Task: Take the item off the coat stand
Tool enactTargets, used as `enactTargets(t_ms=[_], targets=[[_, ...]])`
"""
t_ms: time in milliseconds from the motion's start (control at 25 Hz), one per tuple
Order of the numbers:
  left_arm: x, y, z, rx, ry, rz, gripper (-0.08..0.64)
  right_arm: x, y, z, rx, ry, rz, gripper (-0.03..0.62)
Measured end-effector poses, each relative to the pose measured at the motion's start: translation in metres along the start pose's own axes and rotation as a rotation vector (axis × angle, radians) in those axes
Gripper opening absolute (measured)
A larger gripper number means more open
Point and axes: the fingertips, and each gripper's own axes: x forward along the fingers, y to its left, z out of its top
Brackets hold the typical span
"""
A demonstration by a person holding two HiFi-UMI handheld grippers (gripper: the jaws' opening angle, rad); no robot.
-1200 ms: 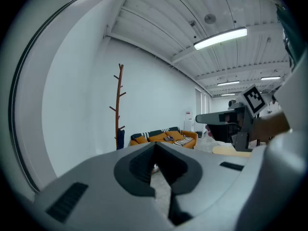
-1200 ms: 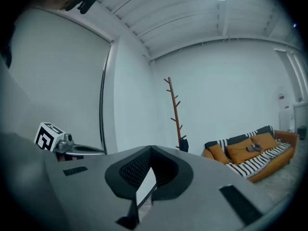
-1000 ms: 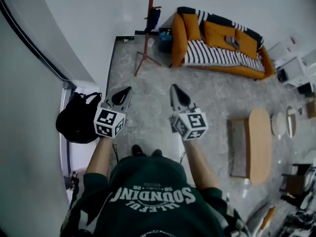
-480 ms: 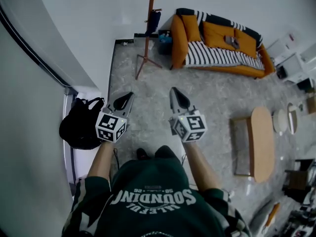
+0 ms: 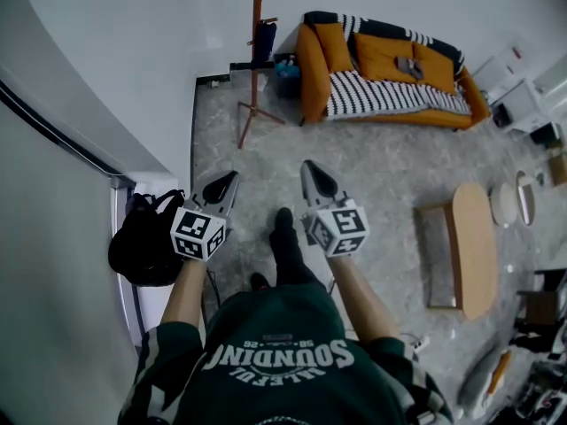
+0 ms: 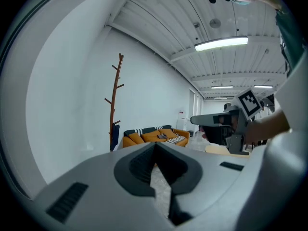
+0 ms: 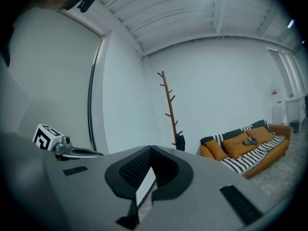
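Observation:
A tall brown coat stand (image 5: 255, 56) stands by the far white wall, several steps ahead. A small dark blue item (image 5: 263, 41) hangs low on it. In the left gripper view the coat stand (image 6: 114, 107) and the item (image 6: 114, 134) are left of centre. The right gripper view has the coat stand (image 7: 170, 110) and item (image 7: 180, 142) just right of centre. My left gripper (image 5: 228, 179) and right gripper (image 5: 311, 168) are held side by side at waist height, both pointing at the stand. Both are shut and empty.
An orange sofa (image 5: 381, 65) with a striped throw stands right of the coat stand. A black backpack (image 5: 142, 242) lies on the floor at my left by the wall. A wooden coffee table (image 5: 469, 246) is at the right. Grey stone floor (image 5: 266, 140) runs from me to the stand.
The person has walked forward; a dark-shoed foot now reaches out between the grippers. Both grippers stay shut and level, side by side.

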Motion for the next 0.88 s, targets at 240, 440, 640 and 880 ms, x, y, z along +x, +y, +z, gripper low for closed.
enactTargets(t_ms=[240, 440, 640, 880], targets=[[0.048, 0.042, 0.000, -0.014, 0.019, 0.003, 0.000, 0.064, -0.030, -0.003, 0.025, 0.013, 0.000, -0.001], [0.104, 0.086, 0.024, -0.021, 0.022, 0.018, 0.000, 0.131, -0.060, 0.020, 0.024, 0.014, 0.025, 0.000], [0.171, 0.128, 0.052, -0.030, 0.012, 0.026, 0.000, 0.202, -0.103, 0.048, 0.008, 0.008, 0.042, 0.000], [0.247, 0.167, 0.079, -0.038, 0.017, 0.056, 0.000, 0.280, -0.156, 0.069, -0.008, 0.015, 0.073, -0.001]])
